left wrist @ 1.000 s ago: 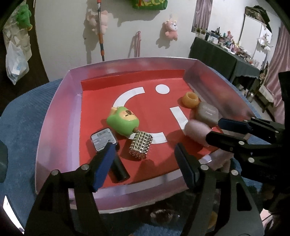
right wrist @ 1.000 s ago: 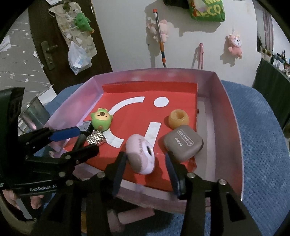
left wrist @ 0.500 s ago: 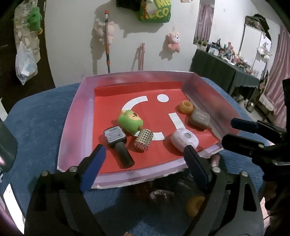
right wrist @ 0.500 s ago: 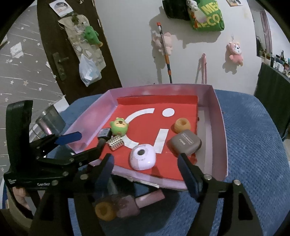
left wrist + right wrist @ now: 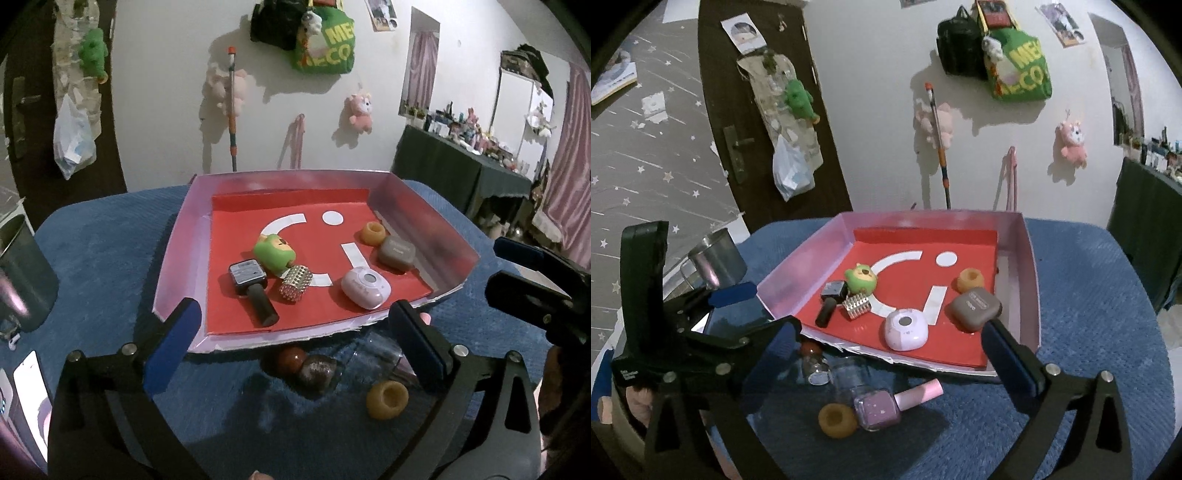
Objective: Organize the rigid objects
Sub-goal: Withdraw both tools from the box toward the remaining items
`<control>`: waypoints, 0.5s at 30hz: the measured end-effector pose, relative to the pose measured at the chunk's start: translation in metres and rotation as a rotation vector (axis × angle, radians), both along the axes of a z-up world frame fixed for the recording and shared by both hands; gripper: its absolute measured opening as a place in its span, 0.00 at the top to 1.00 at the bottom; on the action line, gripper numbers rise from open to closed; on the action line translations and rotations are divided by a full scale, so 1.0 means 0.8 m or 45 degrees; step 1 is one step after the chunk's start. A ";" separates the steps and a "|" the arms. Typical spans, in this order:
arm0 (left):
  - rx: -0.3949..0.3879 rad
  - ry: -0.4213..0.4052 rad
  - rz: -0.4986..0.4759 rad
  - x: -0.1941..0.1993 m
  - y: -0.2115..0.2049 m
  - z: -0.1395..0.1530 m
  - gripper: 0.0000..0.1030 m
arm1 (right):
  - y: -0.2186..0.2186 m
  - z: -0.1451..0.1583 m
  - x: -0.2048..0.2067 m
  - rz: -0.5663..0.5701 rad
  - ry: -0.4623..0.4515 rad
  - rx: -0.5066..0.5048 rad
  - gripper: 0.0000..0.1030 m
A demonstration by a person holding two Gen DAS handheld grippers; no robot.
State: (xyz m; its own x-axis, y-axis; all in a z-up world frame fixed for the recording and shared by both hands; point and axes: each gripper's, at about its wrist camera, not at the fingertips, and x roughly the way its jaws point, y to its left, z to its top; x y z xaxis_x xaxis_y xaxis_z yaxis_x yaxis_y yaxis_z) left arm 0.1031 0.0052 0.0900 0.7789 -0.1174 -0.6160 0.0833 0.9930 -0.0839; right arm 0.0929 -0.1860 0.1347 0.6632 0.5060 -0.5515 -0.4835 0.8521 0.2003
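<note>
Right wrist view: my right fingers [image 5: 897, 354] and left fingers [image 5: 295, 332] are both apart, empty. Nail polish bottle [image 5: 886, 408] lies on the blue surface [image 5: 1089, 332] near the tray [image 5: 1030, 280]; probably glass, slippery, fragile, so I'd grip the flat body sides.

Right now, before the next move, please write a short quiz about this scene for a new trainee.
1. True or false: the lilac case lies inside the tray.
2. Which lies outside the tray, on the blue cloth? A) green toy B) nail polish bottle C) brown case
3. How many orange rings show in the right wrist view?

Key:
1. True.
2. B.
3. Two: one in the tray, one on the cloth.
</note>
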 end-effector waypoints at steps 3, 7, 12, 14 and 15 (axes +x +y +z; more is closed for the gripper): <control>-0.023 -0.040 0.016 -0.011 0.004 -0.001 0.00 | -0.003 0.002 -0.014 -0.024 -0.053 0.001 0.00; -0.040 -0.061 0.018 -0.023 0.003 -0.009 0.00 | -0.006 0.002 -0.032 -0.051 -0.107 0.005 0.00; -0.033 -0.060 0.022 -0.037 0.000 -0.018 0.00 | -0.009 0.000 -0.055 -0.084 -0.162 0.002 0.00; -0.035 -0.072 0.040 -0.045 -0.001 -0.023 0.00 | -0.010 -0.002 -0.062 -0.098 -0.178 0.001 0.00; -0.032 -0.082 0.051 -0.049 -0.001 -0.024 0.00 | -0.010 -0.003 -0.066 -0.104 -0.184 -0.002 0.00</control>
